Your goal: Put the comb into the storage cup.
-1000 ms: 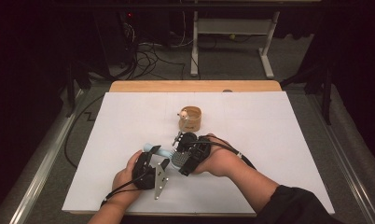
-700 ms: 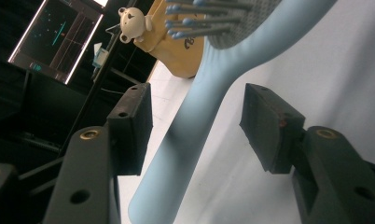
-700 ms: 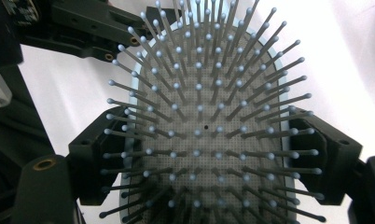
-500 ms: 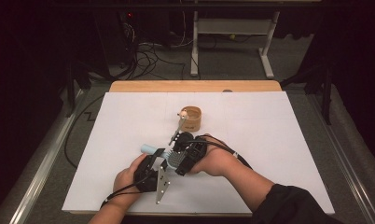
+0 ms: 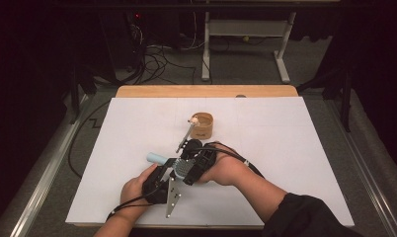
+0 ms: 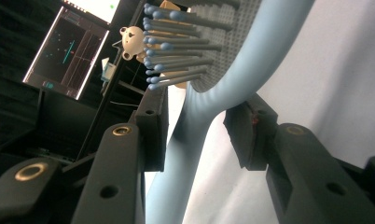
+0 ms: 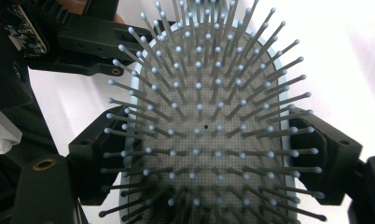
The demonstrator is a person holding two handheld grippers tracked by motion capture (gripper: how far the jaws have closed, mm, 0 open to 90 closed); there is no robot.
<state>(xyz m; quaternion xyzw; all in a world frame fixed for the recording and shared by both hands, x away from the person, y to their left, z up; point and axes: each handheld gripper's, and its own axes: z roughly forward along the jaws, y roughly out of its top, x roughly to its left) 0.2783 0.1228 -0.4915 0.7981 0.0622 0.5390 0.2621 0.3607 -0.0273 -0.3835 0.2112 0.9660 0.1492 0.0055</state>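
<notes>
Pale blue plastic paddle hairbrush [image 7: 204,140] held between two tongs, near the middle of the white bench [image 5: 295,148].
Right tongs [image 7: 209,154] clamp the bristled head's edges; left tongs [image 6: 199,135] have just been closing around its neck, one pad touching, the other just beside it.

Matt pale-blue plastic hairbrush [image 7: 204,135]

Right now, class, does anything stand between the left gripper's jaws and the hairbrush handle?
Nothing visible does. The hairbrush handle already lies between the left gripper's jaws, which have just been closing; the right gripper is shut on its head.
</notes>
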